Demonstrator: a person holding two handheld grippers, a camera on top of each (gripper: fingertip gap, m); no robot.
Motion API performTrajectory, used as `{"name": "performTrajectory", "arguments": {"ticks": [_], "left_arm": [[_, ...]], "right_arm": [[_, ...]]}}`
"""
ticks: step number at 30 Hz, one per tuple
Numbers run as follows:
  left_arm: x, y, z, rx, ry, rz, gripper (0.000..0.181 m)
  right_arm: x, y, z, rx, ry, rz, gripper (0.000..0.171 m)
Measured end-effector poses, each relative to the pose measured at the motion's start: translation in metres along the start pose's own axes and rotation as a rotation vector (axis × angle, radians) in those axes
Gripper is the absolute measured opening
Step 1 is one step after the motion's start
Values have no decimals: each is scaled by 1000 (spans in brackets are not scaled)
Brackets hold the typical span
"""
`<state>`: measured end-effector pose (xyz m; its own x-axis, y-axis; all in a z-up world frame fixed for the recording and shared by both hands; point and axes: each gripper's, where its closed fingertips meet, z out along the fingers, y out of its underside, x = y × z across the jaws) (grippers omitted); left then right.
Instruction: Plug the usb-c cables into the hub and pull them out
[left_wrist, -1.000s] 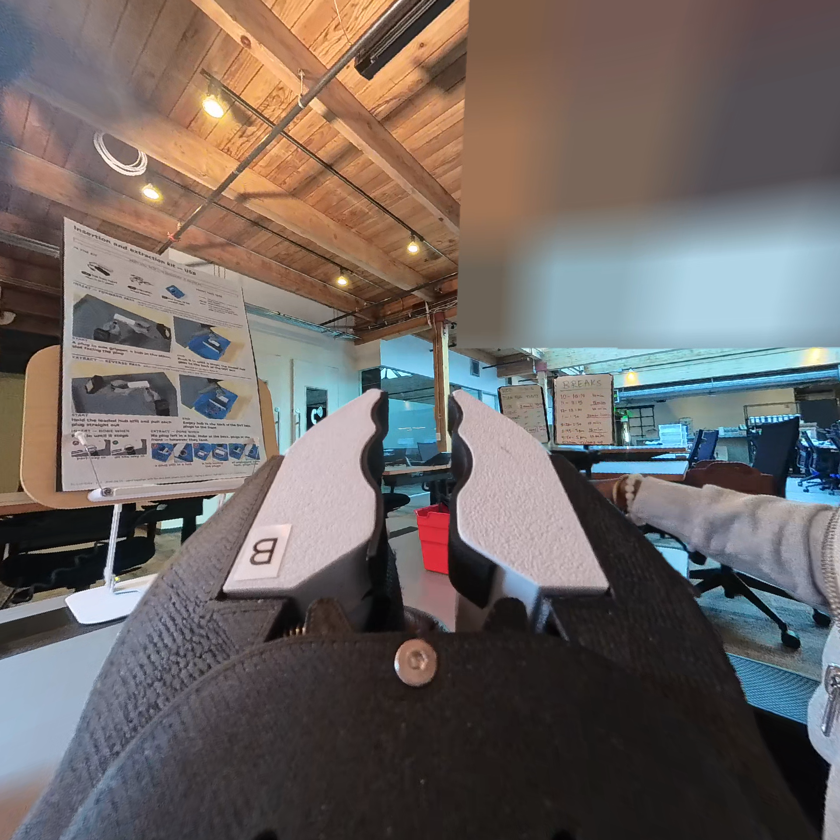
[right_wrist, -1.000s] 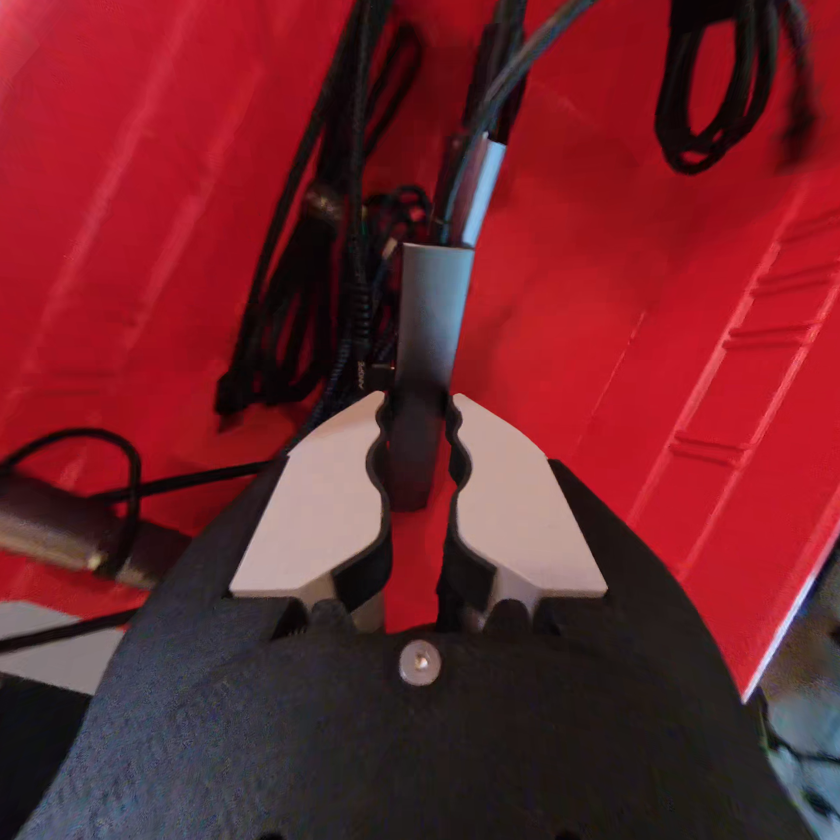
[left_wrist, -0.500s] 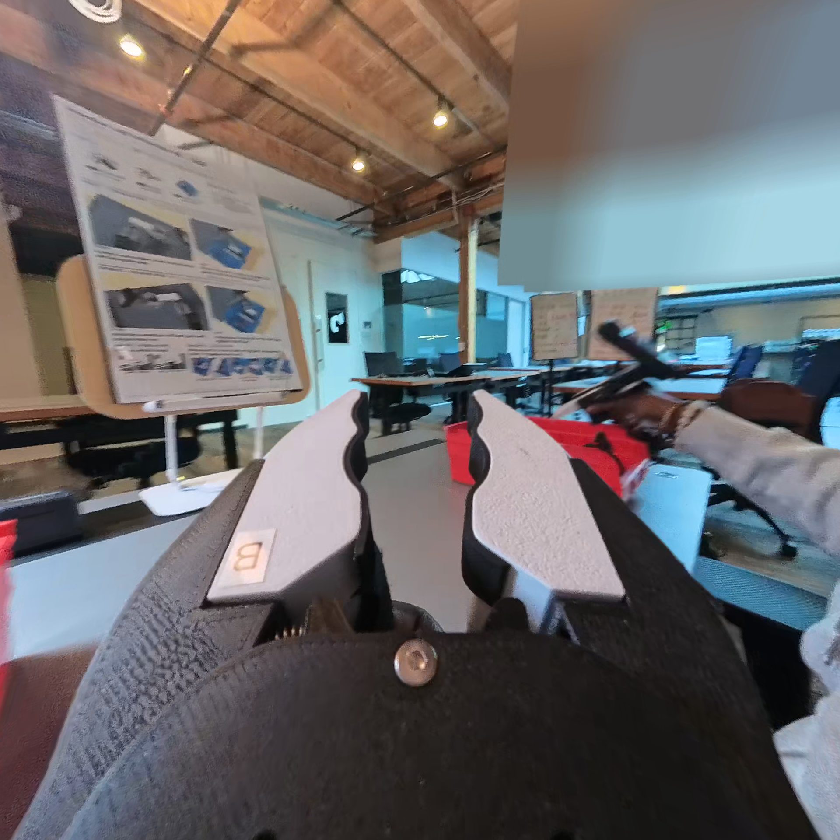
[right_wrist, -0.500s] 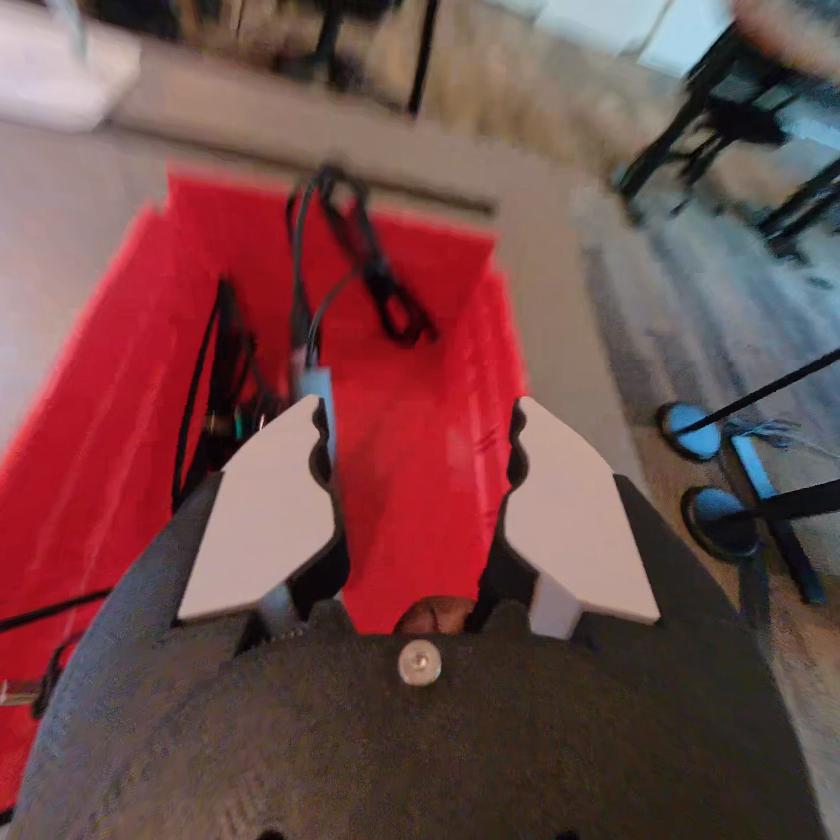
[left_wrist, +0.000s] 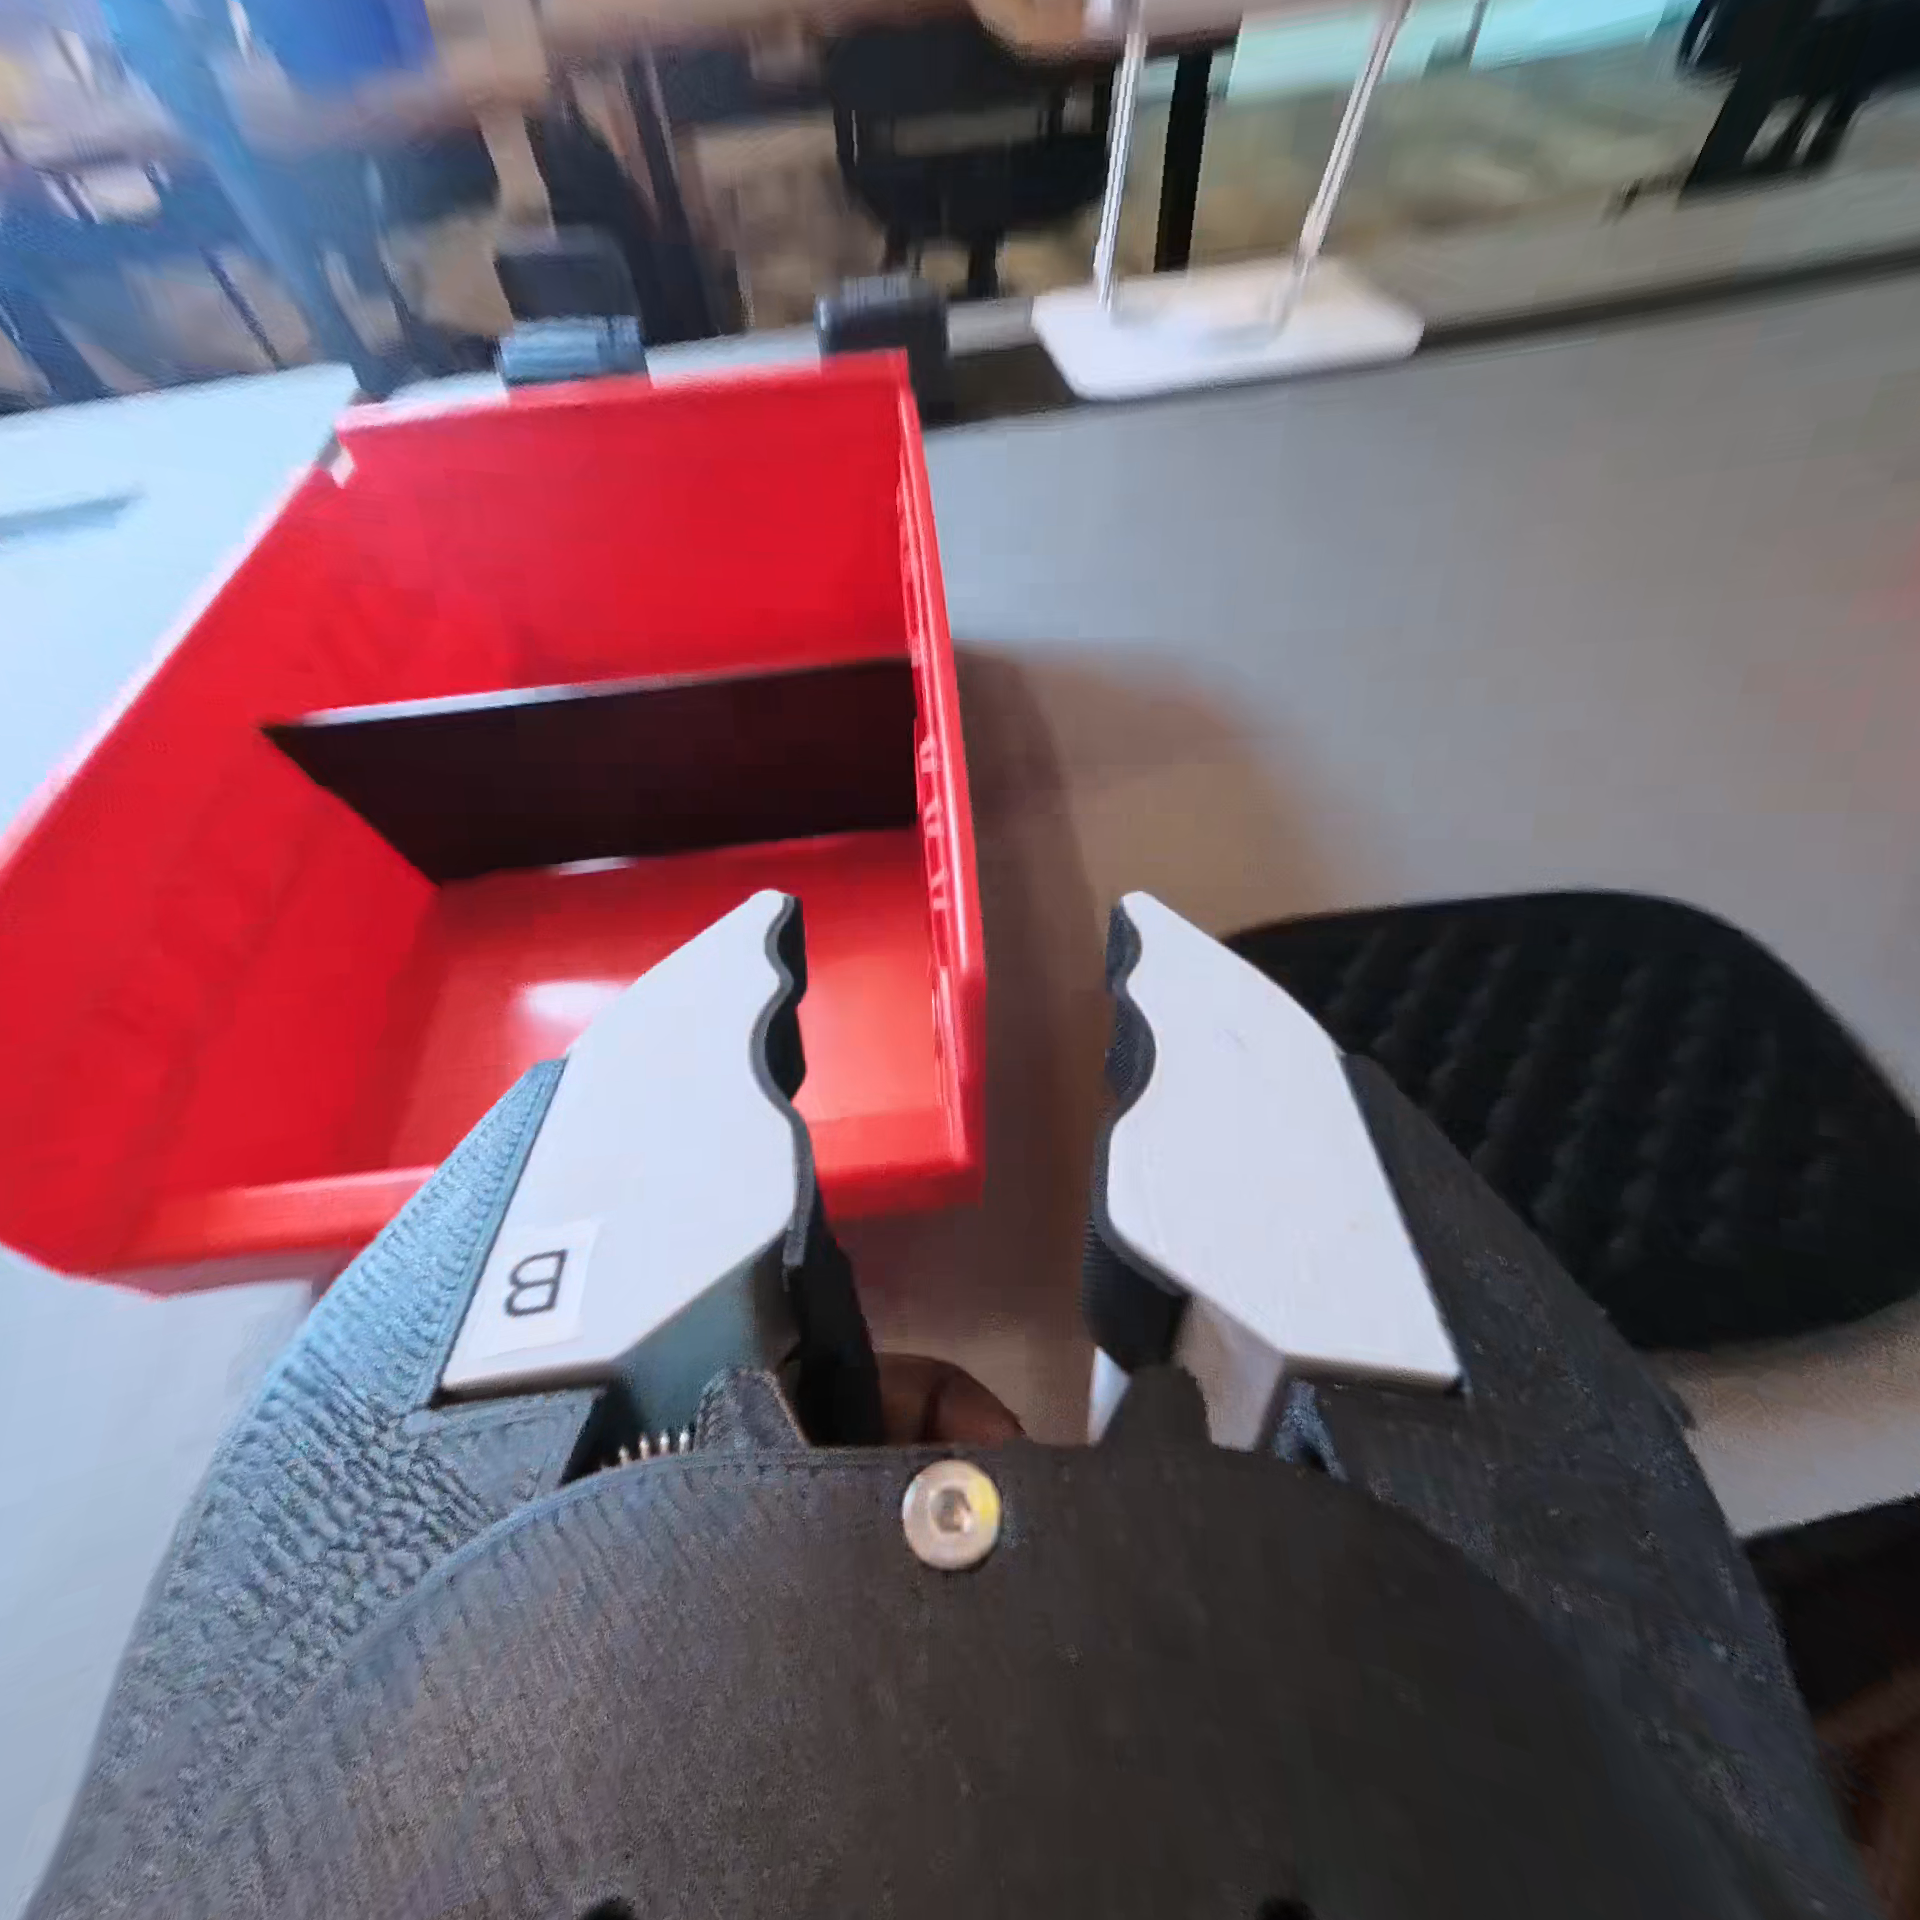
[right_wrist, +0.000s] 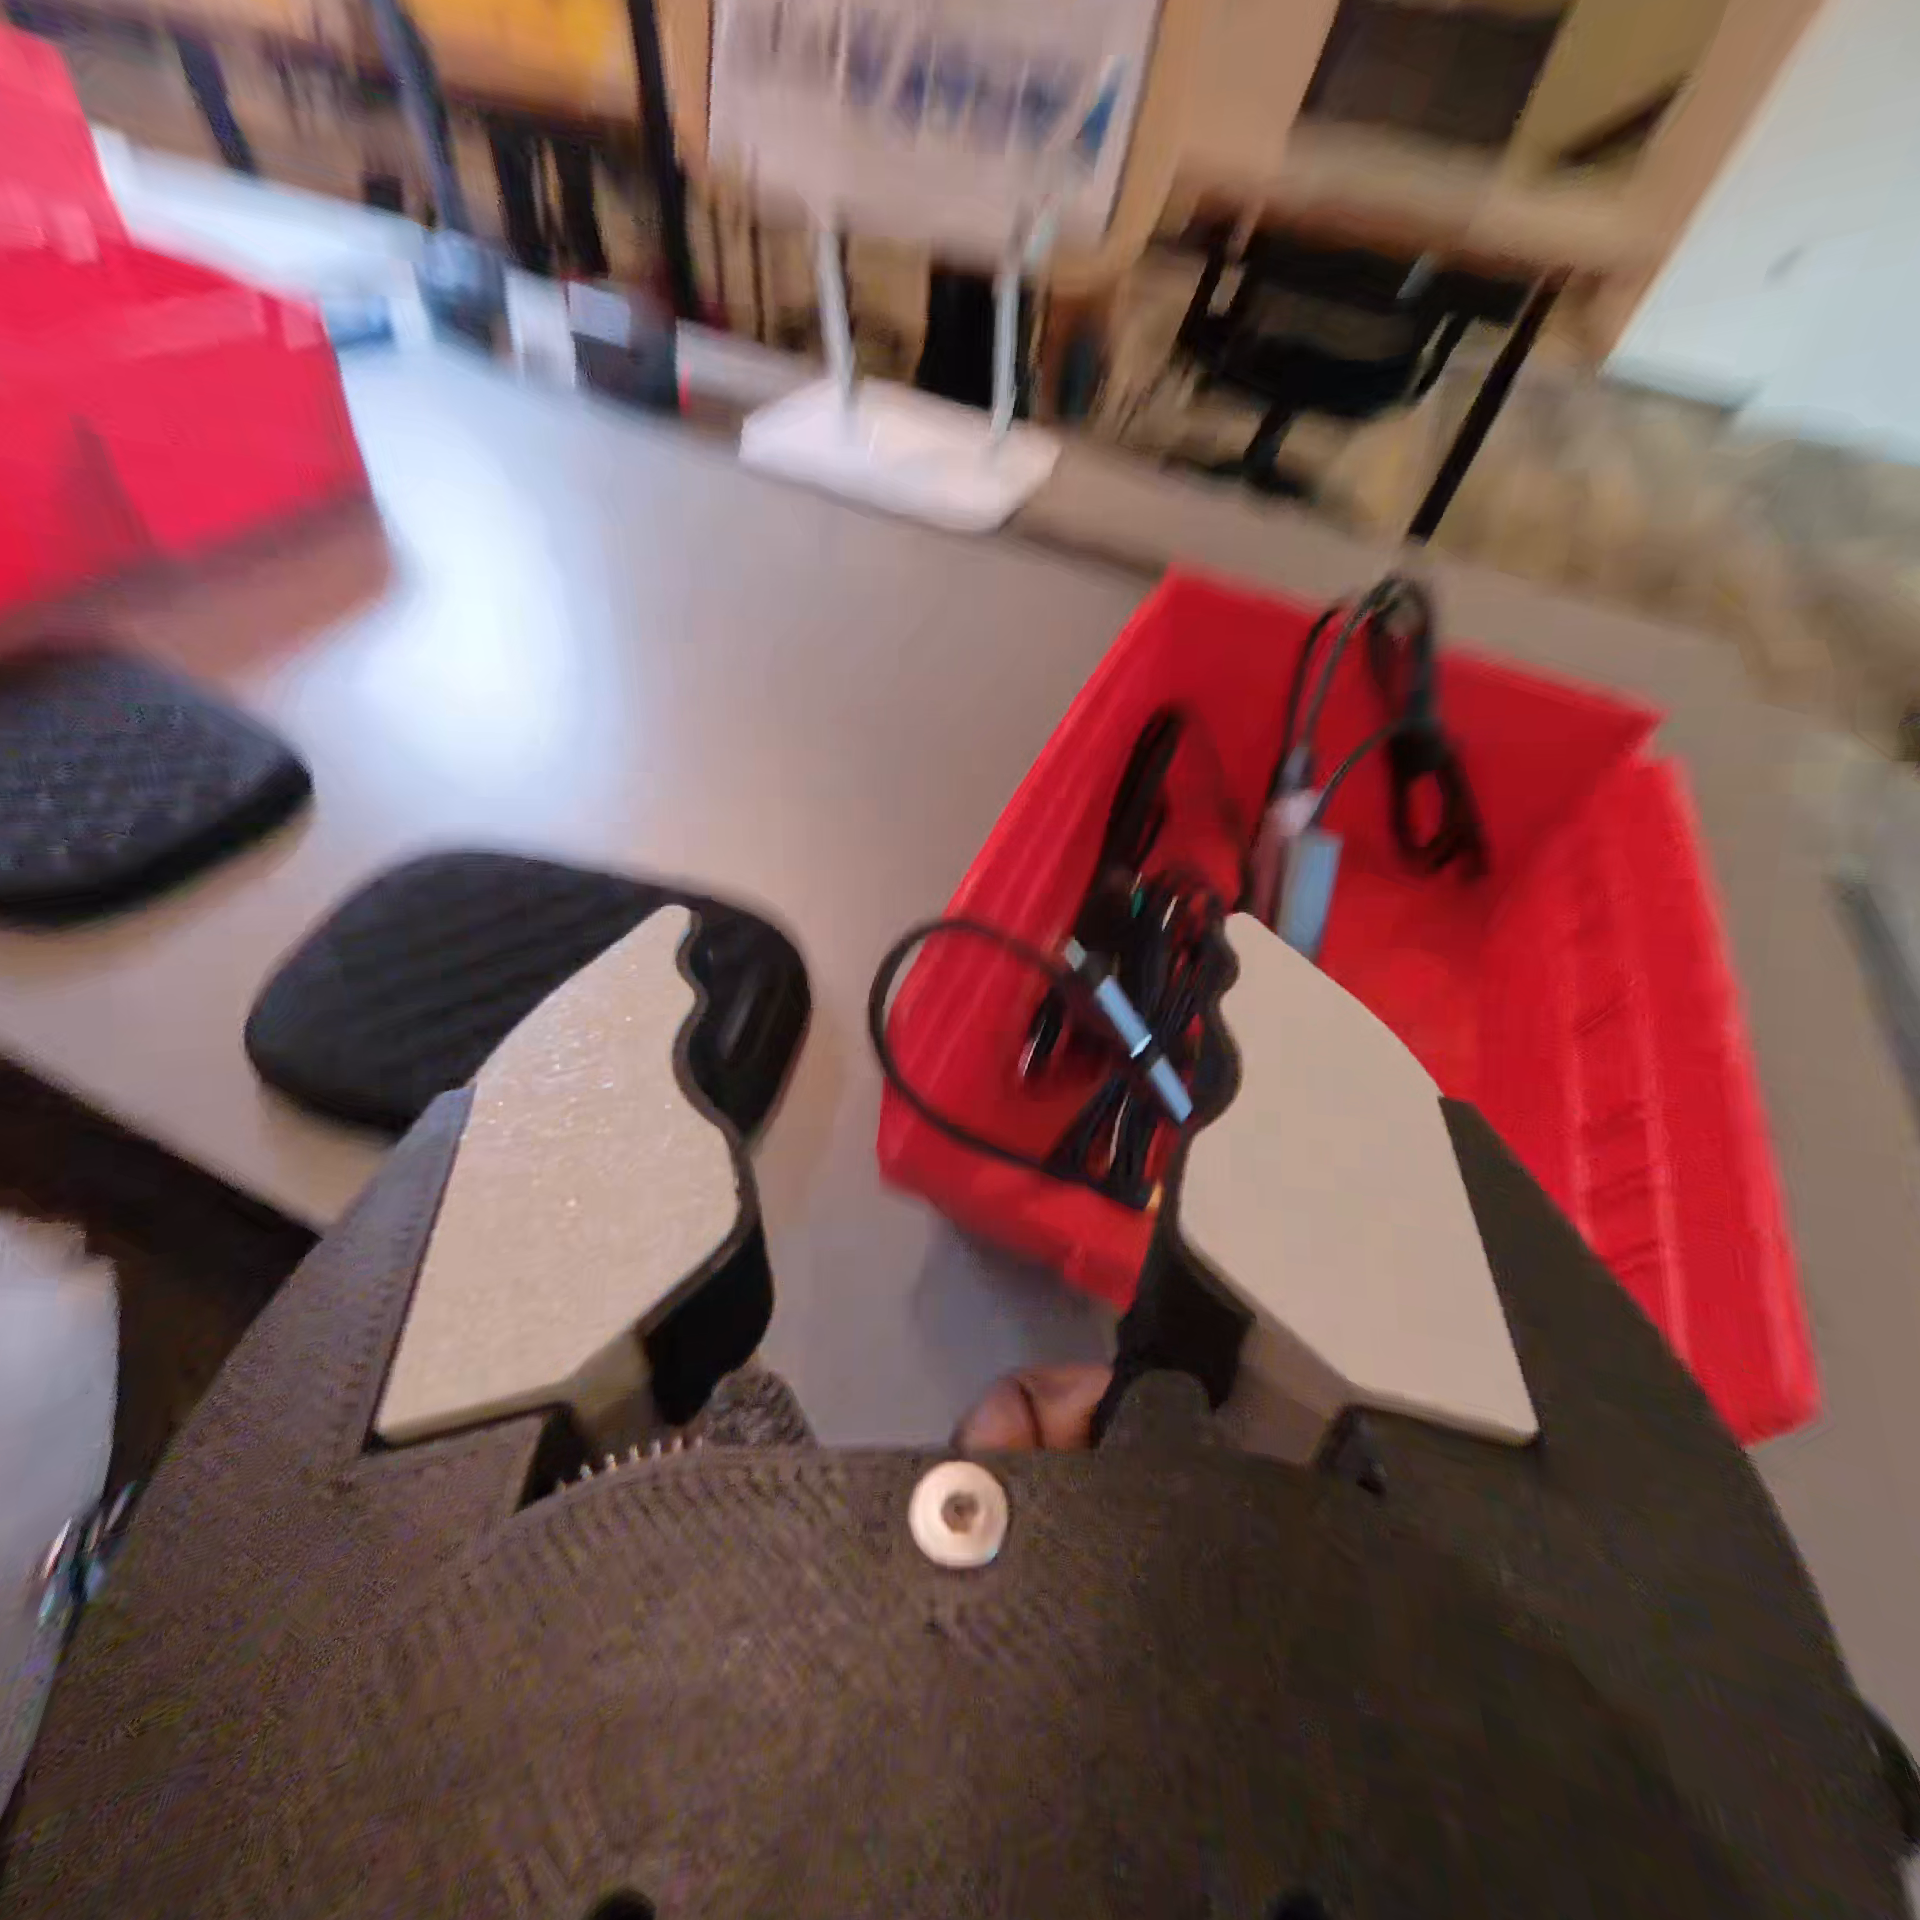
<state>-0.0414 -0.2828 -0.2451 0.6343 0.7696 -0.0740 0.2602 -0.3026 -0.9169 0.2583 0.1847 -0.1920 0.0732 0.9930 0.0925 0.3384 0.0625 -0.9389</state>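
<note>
In the right wrist view, a red bin (right_wrist: 1579, 935) holds several black cables (right_wrist: 1132, 1049) and grey hubs (right_wrist: 1311, 883), one with a cable plugged in. A cable loop hangs over the bin's near left wall. My right gripper (right_wrist: 956, 935) is open and empty, held above the table in front of that bin. In the left wrist view, my left gripper (left_wrist: 951, 914) is open and empty over the near right corner of an empty red bin (left_wrist: 312, 935) with a black divider (left_wrist: 623, 758).
Two black textured pads lie on the grey table (right_wrist: 644, 665); one (right_wrist: 468, 977) is in front of the right gripper and one (left_wrist: 1621, 1112) is right of the left gripper. A white sign stand base (left_wrist: 1226, 322) is at the table's far edge. Chairs and desks are beyond. About 55 cm separates my left fingertips from my right.
My right gripper let go of the grey hub in the bin, opened and pulled back above the table. My left gripper tilted down from the room toward the empty red bin and opened wider.
</note>
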Motion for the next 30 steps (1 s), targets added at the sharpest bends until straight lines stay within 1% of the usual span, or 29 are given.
{"name": "performTrajectory", "arguments": {"ticks": [2,3,4,5,6,7,8,9,10,12,16,19,22,26,30], "left_arm": [[2,14,6,-83,3,9,56],[4,19,9,-115,2,15,55],[4,23,13,-135,-5,20,51],[6,26,16,-146,-4,26,45],[10,27,20,-147,9,27,34],[11,27,24,-138,5,15,28],[9,27,27,-129,-24,4,19],[7,27,31,-119,-44,-4,10],[9,27,34,-115,-45,-14,8],[14,24,41,-93,-39,-31,10],[15,15,61,-68,-90,2,12],[12,10,76,-66,-149,34,11],[13,7,84,-53,-172,66,13],[14,5,88,-22,-182,51,13],[15,5,88,-5,-168,24,14]], "right_arm": [[-8,35,13,-225,-26,-14,83],[-10,53,19,-337,-31,-12,82],[-11,70,24,-428,-34,-7,82],[-10,82,31,-491,-29,2,77],[-7,91,39,-533,-4,13,67],[-2,98,48,-557,29,20,50],[-4,102,57,-561,14,27,42],[-10,101,66,-531,-24,28,24],[-15,97,76,-485,-41,19,20],[-12,92,91,-443,-9,12,21],[-1,85,115,-416,98,-20,19],[0,81,128,-420,89,-23,19],[-2,78,140,-459,78,-55,20],[-12,70,160,-497,79,-128,22],[-27,62,182,-498,73,-164,23]]}}
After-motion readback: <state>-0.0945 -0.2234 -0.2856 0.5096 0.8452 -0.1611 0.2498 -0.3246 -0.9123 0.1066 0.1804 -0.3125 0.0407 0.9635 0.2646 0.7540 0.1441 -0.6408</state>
